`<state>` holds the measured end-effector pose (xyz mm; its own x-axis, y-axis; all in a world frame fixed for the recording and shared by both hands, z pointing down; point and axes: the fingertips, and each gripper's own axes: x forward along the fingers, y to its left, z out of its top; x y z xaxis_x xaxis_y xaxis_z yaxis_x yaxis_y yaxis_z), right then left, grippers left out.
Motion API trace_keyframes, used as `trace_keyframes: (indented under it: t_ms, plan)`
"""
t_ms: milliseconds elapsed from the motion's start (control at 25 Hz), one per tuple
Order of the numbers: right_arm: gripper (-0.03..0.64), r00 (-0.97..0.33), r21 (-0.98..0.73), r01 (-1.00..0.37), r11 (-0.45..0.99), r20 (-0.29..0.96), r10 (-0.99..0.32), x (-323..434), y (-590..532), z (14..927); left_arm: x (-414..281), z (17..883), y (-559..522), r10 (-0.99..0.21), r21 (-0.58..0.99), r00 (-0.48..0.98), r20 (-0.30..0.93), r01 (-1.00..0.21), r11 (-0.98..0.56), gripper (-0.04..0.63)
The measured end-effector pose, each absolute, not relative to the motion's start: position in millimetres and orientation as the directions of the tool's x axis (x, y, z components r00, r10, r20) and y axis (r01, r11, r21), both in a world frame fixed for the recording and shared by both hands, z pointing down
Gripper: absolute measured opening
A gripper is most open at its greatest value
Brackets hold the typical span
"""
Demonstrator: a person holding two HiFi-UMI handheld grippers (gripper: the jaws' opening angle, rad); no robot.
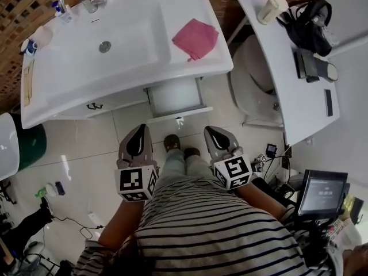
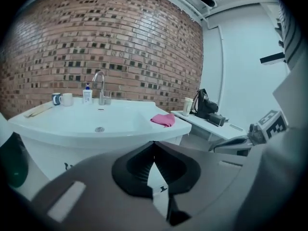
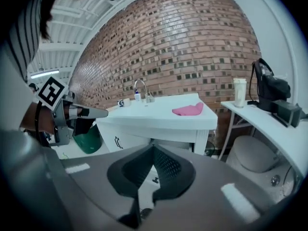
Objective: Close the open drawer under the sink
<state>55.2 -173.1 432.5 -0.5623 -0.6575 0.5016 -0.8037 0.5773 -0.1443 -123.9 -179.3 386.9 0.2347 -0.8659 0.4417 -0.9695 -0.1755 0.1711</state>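
Drawer (image 1: 175,96) under the sink (image 1: 52,99) stands pulled out at my 12 o'clock, its white front (image 1: 179,115) over the floor tiles just ahead of my shoes. Nothing touches it.

I hold both grippers low and close to my body, well short of the drawer: the left gripper (image 1: 140,130) at 9 o'clock of my shoes, the right gripper (image 1: 210,131) at 3 o'clock. Each one has its jaws pressed together at the tips and carries nothing. Each gripper view looks along the jaws at the drawer front and its small dark handle.

I judge the task to be at its start, in the approach, with the push not yet begun. The next move, as I read it, is to bring one gripper forward to 12 o'clock, set the closed tips flat against the middle of the front near the handle, and press straight in. A push off to one side could skew the drawer on its runners.

A pink cloth (image 1: 195,38) lies on the sink top, at 3 o'clock of the drain, clear of the work.
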Motion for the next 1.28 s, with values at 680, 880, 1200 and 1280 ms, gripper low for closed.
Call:
trace_keyframes:
  t_ms: [680, 880, 1200, 1280]
  plan:
    - [0.002, -0.579, -0.126, -0.773, 0.621, 0.538, -0.612, 41, -209, 627, -114, 539, -186, -0.861, 0.173, 0.189, 0.472, -0.978, -0.119, 0.017]
    - [0.002, -0.574, -0.116, -0.775, 0.622, 0.54, -0.615, 39, -212, 628, -123, 538, -183, -0.863, 0.167, 0.164, 0.478, -0.981, -0.094, 0.017]
    - [0.002, -0.589, -0.131, -0.768, 0.627, 0.53, -0.61, 36, -222, 628, -127, 533, -185, -0.866, 0.16, 0.141, 0.48, -0.985, -0.072, 0.017]
    - [0.002, -0.591, -0.127, -0.766, 0.631, 0.527, -0.611, 35, -231, 630, -128, 536, -187, -0.866, 0.159, 0.138, 0.48, -0.985, -0.069, 0.017]
